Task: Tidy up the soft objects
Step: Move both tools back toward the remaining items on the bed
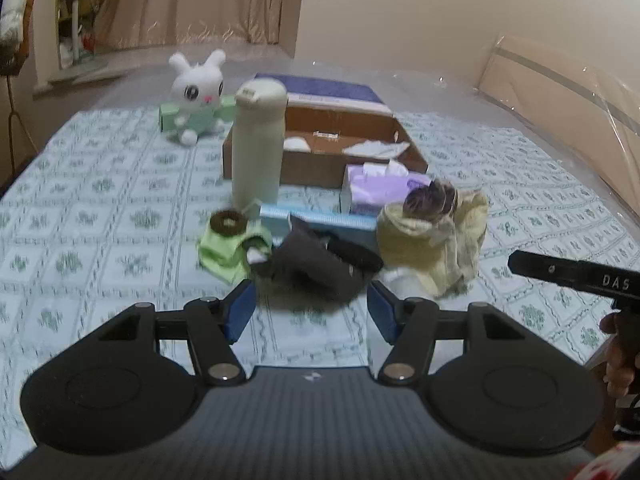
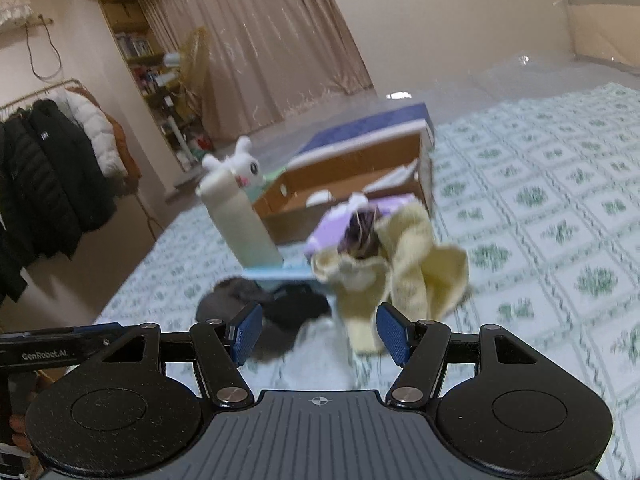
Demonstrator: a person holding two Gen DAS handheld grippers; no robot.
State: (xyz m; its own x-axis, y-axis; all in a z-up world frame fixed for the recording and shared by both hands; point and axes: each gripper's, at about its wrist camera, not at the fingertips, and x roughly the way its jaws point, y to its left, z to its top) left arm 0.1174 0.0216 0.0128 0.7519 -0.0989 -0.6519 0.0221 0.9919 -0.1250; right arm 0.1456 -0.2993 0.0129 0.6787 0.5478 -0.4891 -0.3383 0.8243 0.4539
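On the bed lies a pile of soft things: a dark grey cloth (image 1: 320, 266), a green cloth (image 1: 228, 250) with a brown ring on it, and a crumpled yellow cloth (image 1: 436, 236) with a purple tuft on top. My left gripper (image 1: 312, 310) is open and empty, just short of the dark cloth. My right gripper (image 2: 320, 334) is open and empty, just short of the yellow cloth (image 2: 400, 276) and the dark cloth (image 2: 272, 308). A white plush rabbit (image 1: 196, 96) sits at the back left. An open cardboard box (image 1: 328, 148) holds some white items.
A tall cream bottle (image 1: 258, 148) stands in front of the box. A purple tissue pack (image 1: 380, 190) and a light blue flat box (image 1: 316, 220) lie behind the pile. Coats (image 2: 52, 176) hang left of the bed. The patterned bedspread (image 1: 100, 208) stretches all around.
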